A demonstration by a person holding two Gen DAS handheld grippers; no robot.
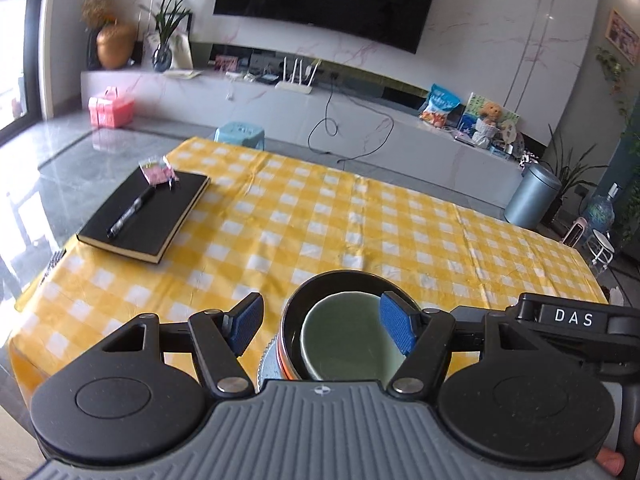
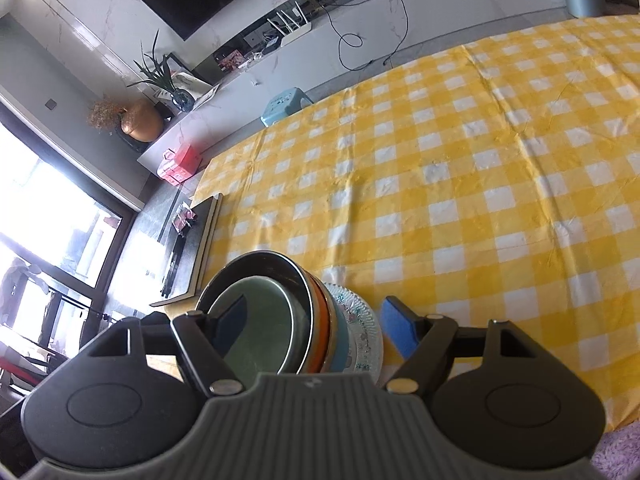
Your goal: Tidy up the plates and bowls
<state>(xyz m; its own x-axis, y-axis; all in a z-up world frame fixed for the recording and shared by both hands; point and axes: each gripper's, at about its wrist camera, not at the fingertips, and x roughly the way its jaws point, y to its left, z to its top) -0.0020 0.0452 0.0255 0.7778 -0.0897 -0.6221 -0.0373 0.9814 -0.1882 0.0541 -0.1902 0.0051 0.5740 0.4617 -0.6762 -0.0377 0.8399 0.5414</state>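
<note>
A stack of dishes stands on the yellow checked tablecloth at the near edge. A pale green bowl sits inside a black bowl, over an orange-rimmed bowl, a teal one, and a patterned glass plate at the bottom. My left gripper is open, its fingers astride the stack's left rim. My right gripper is open, its fingers astride the stack's right side; the left pad hangs over the green bowl. Neither holds anything.
A black notebook with a black marker and a pink packet lies at the table's far left. Beyond the table are a blue stool, a TV bench and a grey bin.
</note>
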